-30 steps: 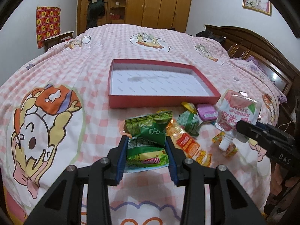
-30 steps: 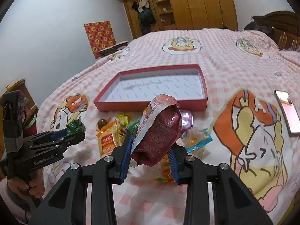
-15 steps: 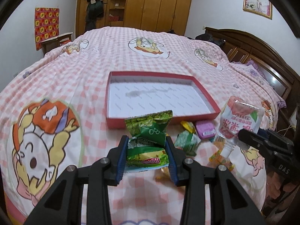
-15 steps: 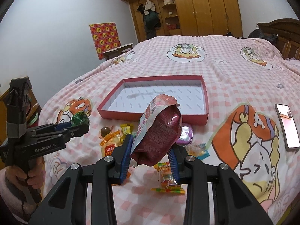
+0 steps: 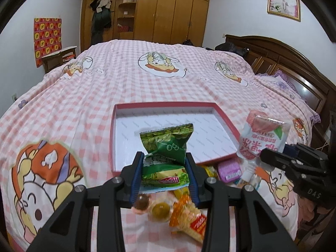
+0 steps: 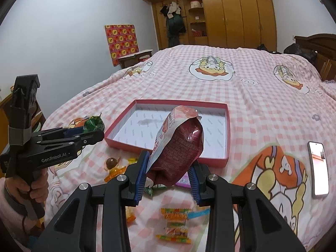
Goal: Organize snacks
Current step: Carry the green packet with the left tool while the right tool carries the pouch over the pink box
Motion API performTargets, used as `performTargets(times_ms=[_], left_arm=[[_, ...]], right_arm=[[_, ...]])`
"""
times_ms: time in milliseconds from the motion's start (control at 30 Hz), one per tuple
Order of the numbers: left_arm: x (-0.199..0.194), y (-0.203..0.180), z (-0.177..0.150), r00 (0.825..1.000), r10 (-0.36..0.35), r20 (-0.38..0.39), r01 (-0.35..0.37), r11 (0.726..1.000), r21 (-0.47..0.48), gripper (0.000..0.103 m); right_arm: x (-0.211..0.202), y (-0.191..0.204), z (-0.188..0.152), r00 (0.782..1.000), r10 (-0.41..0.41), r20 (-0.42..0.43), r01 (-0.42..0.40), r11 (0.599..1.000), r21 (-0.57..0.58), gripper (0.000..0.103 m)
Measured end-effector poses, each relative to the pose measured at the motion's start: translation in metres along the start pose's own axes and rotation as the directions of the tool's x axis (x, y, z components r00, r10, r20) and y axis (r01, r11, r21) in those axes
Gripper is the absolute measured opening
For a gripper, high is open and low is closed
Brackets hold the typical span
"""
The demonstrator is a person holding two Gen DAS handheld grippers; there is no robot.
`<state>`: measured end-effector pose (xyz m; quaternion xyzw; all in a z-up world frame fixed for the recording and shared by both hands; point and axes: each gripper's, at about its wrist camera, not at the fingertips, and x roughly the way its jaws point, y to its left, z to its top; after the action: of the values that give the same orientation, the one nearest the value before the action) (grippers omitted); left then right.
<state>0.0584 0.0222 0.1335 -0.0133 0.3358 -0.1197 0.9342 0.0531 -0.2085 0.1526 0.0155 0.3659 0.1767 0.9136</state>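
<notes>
In the left wrist view, a green snack packet (image 5: 166,153) is clamped between the blue pads of the left tool (image 5: 166,174) at the lower centre of the frame, held up in front of the near edge of the red box (image 5: 117,113), whose white patterned floor is seen just above it. In the right wrist view, a dark red pouch (image 6: 178,147) is gripped by the right tool (image 6: 169,174) at the lower centre, its top reaching up across the box's near wall (image 6: 210,159). The same pouch appears at the right of the left wrist view, white-fronted with red lettering and a spout pointing down. Loose snacks are left on the pink checked bedspread (image 5: 84,96) below the box: a purple pack (image 5: 227,170), an orange packet (image 5: 189,220) and round wrapped candies (image 5: 160,210) at the bottom of the left wrist view, and colourful candy strips (image 6: 174,224) at the bottom of the right wrist view. A phone (image 6: 318,168) lies at the right edge there.
</notes>
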Motion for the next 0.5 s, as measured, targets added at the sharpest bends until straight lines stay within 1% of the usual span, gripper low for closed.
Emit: performTargets(times_ms=[133,267,500], left_arm=[[0.010,0.000,0.009,1.000,0.000,0.007,0.000,1.000,0.014,0.040],[0.023,0.001,0.017,1.000,0.020,0.018,-0.020,0.999,0.035,0.040],[0.049,0.010,0.032,0.999,0.035,0.010,-0.036,0.999,0.026,0.040]], right_arm=[[0.013,-0.010,0.011,1.000,-0.002,-0.014,0.003,1.000,0.006,0.037],[0.026,-0.019,0.021,1.000,-0.004,-0.029,0.004,1.000,0.018,0.037],[0.052,-0.029,0.034,0.998,-0.019,-0.063,0.021,0.999,0.026,0.037]])
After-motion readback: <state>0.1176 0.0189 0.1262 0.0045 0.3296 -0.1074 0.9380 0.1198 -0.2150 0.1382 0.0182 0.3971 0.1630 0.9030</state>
